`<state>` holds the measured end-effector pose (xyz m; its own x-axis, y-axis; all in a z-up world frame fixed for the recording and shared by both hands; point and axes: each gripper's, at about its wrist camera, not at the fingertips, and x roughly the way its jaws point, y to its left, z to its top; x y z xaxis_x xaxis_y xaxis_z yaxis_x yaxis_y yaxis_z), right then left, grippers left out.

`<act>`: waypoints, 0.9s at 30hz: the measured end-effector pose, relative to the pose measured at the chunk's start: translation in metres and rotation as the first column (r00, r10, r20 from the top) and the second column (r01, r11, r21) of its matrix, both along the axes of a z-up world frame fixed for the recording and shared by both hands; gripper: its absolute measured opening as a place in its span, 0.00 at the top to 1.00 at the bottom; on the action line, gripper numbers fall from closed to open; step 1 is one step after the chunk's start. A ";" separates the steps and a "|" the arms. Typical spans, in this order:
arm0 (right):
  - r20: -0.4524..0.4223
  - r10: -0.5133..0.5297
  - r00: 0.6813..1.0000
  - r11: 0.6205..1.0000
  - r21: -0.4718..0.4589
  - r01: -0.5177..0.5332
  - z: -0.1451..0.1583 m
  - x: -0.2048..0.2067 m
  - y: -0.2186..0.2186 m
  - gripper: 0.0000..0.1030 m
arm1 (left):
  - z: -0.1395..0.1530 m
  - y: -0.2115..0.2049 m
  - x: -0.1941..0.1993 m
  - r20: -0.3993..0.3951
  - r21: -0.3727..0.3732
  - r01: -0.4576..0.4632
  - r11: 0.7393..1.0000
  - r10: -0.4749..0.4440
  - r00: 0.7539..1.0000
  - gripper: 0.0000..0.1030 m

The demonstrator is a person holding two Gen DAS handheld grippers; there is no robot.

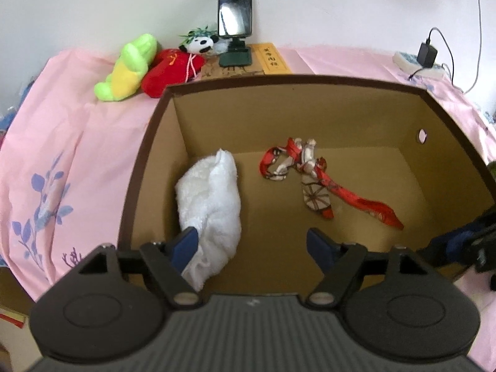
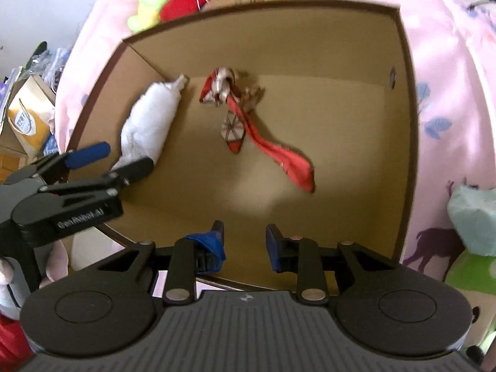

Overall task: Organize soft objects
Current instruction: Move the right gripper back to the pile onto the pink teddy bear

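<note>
One open cardboard box (image 1: 145, 167) sits on a bed covered by a pink floral sheet (image 1: 62, 142), and two soft items lie on its floor: a rolled white towel (image 1: 210, 204) against the left wall and a red patterned scarf (image 1: 313, 179) bunched near the middle, one tail trailing toward the right wall. The two items lie apart.

Two handheld grippers hang over the box's near edge. The left gripper (image 1: 252, 245) has its blue-padded jaws spread wide with nothing between them; its left fingertip overlaps the towel's near end in the picture, though contact cannot be judged. The right gripper (image 2: 245, 241) has its jaws parted by a narrower gap, also with nothing in it.

Beyond the box, the left wrist view shows three plush toys in a row by the wall: a green-and-yellow plush (image 1: 128, 68), a red plush (image 1: 170, 69) and a small panda (image 1: 200, 43). One dark phone (image 1: 235, 4) stands upright on a stand beside them, and one black charger (image 1: 427, 54) is plugged into a power strip at the far right.

The right wrist view alone shows the left gripper from the side above the towel, a clutter of bags (image 2: 28, 117) off the bed's left edge, and a pale green bundle (image 2: 474, 220) beside the box's right wall.
</note>
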<state>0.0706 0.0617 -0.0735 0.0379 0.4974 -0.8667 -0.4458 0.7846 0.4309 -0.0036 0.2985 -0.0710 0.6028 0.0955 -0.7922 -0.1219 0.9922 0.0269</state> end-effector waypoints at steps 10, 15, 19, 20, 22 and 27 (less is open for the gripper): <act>0.200 -0.086 0.976 0.970 0.239 0.037 0.041 -0.026 -0.033 0.87 | 0.046 -0.037 -0.024 0.110 -0.003 -0.023 1.000 0.023 0.994 0.24; 0.269 -0.148 0.952 0.952 0.299 0.064 0.041 -0.032 -0.072 0.87 | 0.067 -0.088 -0.030 0.166 -0.016 0.052 0.999 -0.049 0.985 0.22; 0.332 -0.185 0.925 0.949 0.306 0.080 0.044 -0.042 -0.114 0.87 | 0.075 -0.133 -0.030 0.195 -0.045 0.130 0.991 -0.119 0.974 0.22; 0.341 -0.198 0.919 0.947 0.307 0.090 0.045 -0.044 -0.127 0.87 | 0.074 -0.144 -0.030 0.196 -0.050 0.148 0.988 -0.135 0.971 0.22; 0.347 -0.229 0.909 0.943 0.311 0.119 0.044 -0.047 -0.152 0.87 | 0.072 -0.167 -0.028 0.191 -0.058 0.182 0.982 -0.168 0.967 0.22; 0.309 -0.328 0.893 0.928 0.284 0.243 0.027 -0.040 -0.209 0.87 | 0.066 -0.224 -0.027 0.182 -0.087 0.263 0.961 -0.244 0.952 0.22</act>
<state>0.0309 -0.1472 -0.0461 0.4836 0.6034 -0.6341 -0.3707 0.7974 0.4761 -0.0308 0.0750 -0.0049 0.7209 -0.1591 -0.6745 0.1409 0.9866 -0.0821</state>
